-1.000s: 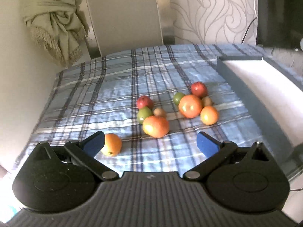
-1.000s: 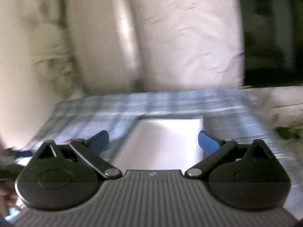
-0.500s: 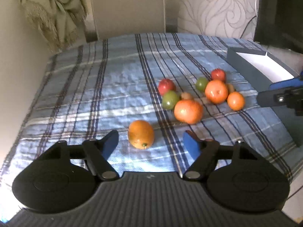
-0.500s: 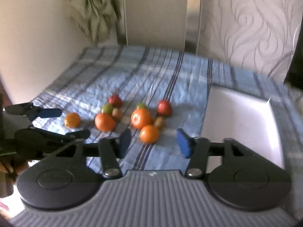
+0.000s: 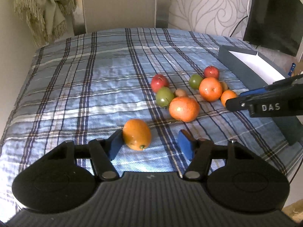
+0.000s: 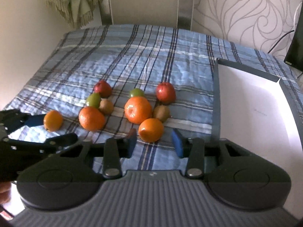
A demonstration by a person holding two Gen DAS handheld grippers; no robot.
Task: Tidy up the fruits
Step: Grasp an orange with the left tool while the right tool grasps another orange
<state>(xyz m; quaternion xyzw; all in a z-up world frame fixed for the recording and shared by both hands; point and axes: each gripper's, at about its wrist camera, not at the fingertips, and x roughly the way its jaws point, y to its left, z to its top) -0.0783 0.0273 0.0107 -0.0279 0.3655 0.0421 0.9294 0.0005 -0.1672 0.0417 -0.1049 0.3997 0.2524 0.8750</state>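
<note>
A cluster of round fruits [image 6: 137,109] lies on the blue plaid-covered table [image 6: 144,60]; the grey-walled, white-floored box [image 6: 251,102] sits right of them; one orange oval fruit [image 5: 136,134] lies apart, left.

Left gripper [image 5: 150,141]: black matte body, ribbed dark-grey housing across the bottom edge, two large rounded black lobes with faint circular recesses. Two black link arms are pinned by round silver screws near the housing. Fingertips [image 5: 186,145] are covered in blue pads. A small pale logo mark is seen at the centre of the ribbed housing.

Right gripper [image 6: 155,142]: same build, with the ribbed housing rendered lighter grey, black lobes, silver pivot screws and blue pads on the fingers [image 6: 177,143]. Seen from the left wrist view, its black side link is marked "DAS" in white letters, with small screws along it.
</note>
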